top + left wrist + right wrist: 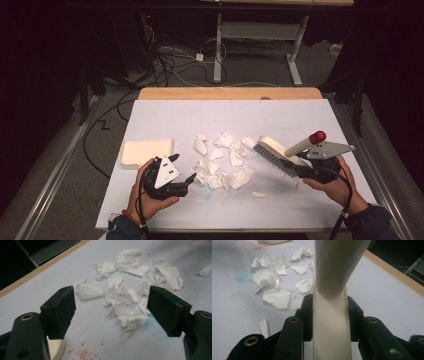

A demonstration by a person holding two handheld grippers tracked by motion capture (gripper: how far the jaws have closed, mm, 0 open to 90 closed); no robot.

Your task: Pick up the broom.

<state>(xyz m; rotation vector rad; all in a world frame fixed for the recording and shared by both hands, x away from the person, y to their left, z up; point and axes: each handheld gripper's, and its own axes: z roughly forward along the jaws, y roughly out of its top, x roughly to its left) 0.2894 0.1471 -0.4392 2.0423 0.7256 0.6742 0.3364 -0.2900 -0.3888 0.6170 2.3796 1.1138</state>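
On the table's white sheet (165, 210): torn paper scraps (222, 160) piled mid-table. Right gripper (320, 172) clamps the brush (280, 155), bristles just right of the pile. Left gripper (187, 182) jaws wide, empty, facing the scraps. Dustpan (145, 152) sits left, nothing inside it.

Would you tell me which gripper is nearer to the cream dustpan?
Left. The left gripper is just right of the dustpan; the right gripper, clamping the brush, is across the paper scraps.
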